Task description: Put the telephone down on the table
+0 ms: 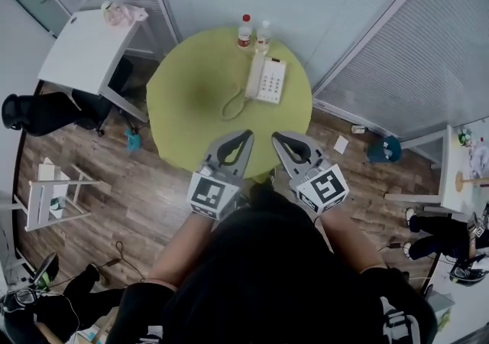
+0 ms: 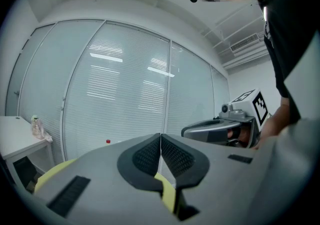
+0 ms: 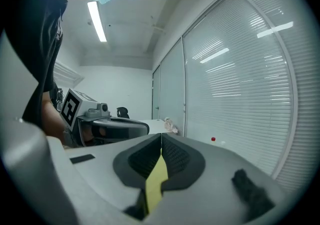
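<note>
My left gripper (image 1: 246,137) and right gripper (image 1: 278,138), both closed and empty, hover at the near edge of the green table (image 1: 187,105); the telephone (image 1: 266,79) lies on it ahead, 2 bottles (image 1: 245,32) just beyond.

I see an office: glass partition walls with white slatted blinds (image 1: 374,29), black swivel chair (image 1: 46,113), white rectangular desk (image 1: 80,48).

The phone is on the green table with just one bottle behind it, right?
No, two stand behind the phone on the green table: a red-capped bottle and a clear bottle. The head view shows them.
</note>
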A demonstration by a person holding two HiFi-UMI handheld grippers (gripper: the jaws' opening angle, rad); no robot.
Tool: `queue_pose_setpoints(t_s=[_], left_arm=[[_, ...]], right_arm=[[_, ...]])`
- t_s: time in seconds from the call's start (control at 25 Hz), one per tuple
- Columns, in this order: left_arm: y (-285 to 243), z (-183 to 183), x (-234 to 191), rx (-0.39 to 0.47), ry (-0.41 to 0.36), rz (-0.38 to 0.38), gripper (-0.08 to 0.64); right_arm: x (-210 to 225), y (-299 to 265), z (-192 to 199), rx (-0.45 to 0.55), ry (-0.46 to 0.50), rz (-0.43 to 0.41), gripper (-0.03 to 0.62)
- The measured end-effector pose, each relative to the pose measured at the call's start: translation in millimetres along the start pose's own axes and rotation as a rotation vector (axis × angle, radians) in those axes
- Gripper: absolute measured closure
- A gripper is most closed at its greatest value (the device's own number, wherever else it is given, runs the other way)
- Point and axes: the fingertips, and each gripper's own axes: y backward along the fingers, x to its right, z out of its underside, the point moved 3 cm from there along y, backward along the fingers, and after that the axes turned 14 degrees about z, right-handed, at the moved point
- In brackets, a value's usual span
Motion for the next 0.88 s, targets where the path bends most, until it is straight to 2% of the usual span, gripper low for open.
queue_pose_setpoints(t_s=[0.36,0.88], left_arm=[[-46.7,0.4,-40.5,-0.035,0.004,-0.01,0.545],[-133.6,1.4,-106.0,-0.088,0.024,-0.012,0.545]], right_arm=[[47.0,-37.5,4.6,0.021,-0.061,0.014,0.574],[131.7,-105.7,10.9,0.019,-0.093,0.015,0.574]])
